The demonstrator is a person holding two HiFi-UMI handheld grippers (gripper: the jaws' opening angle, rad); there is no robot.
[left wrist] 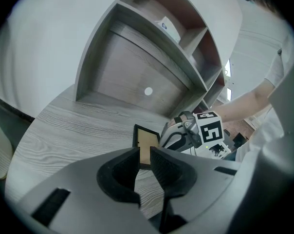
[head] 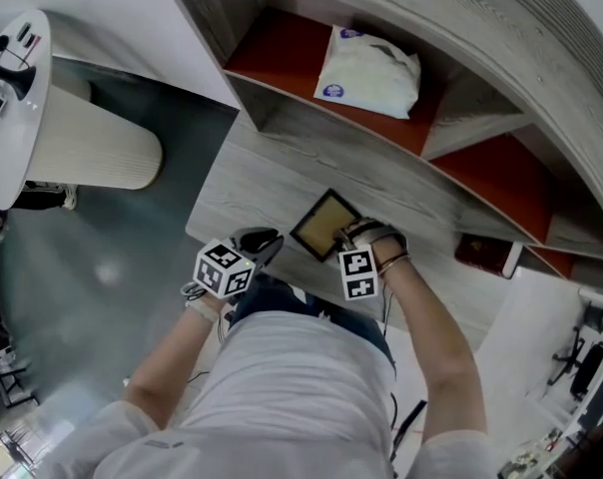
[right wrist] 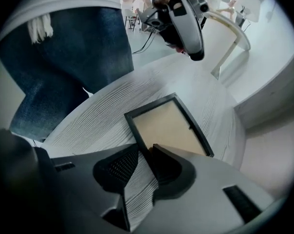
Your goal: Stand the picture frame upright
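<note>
The picture frame [head: 324,223], black-rimmed with a tan panel, lies flat on the grey wooden table [head: 252,183]. My right gripper [head: 353,233] is at its near right corner. In the right gripper view the frame [right wrist: 169,126] runs in between the jaws of the right gripper [right wrist: 141,155]. One jaw rests over the tan panel, while bare table shows between the other jaw and the rim, so the gripper is open. My left gripper [head: 267,239] hovers left of the frame. In its own view the left gripper [left wrist: 144,152] is empty, with a narrow slit between its jaws, and the frame [left wrist: 146,140] lies beyond.
A curved shelf unit [head: 431,138] with red back panels rises behind the table and holds a white bag [head: 369,73]. A dark red object [head: 489,253] sits at the right. A white round table [head: 12,98] stands at far left. The table's front edge is at my body.
</note>
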